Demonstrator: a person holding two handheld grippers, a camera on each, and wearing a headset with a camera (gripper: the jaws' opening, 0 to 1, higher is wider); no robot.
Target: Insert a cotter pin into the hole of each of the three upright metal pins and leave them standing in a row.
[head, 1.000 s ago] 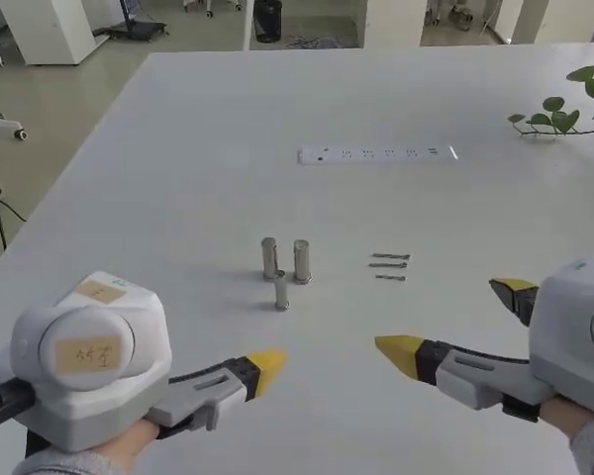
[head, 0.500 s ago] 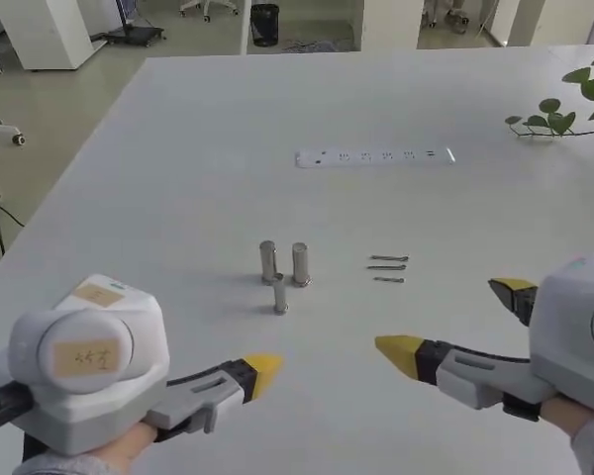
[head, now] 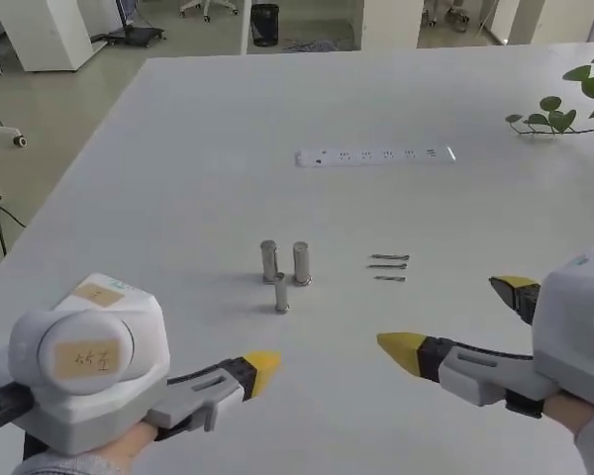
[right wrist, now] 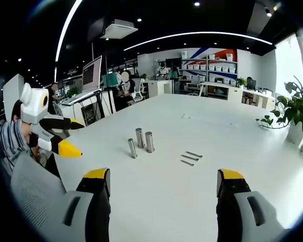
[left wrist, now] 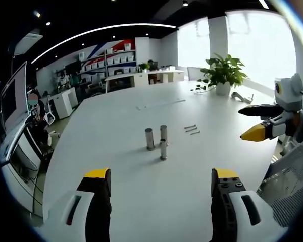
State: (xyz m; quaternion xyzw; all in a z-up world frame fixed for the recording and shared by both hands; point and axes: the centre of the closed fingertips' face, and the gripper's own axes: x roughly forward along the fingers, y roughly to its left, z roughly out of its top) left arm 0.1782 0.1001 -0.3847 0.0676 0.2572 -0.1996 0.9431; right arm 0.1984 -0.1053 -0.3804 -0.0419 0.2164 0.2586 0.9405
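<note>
Steel, seemingly: three short, smooth metal pins (head: 302,262) stood clustered mid-worktop (head: 178,198), probably stiff, weighty and slippery round the barrel. Three cotter pins (head: 388,266) lay near them, thin, light and likely best pinched across the shank. The left hand-held gripper (left wrist: 160,174) and right hand-held gripper (head: 455,317) both gaped, holding nothing.

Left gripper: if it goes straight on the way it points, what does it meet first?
Likely the front pin, which stands centred ahead between the open jaws of the left gripper. Height is unclear, so it might pass just above the pin.
</note>
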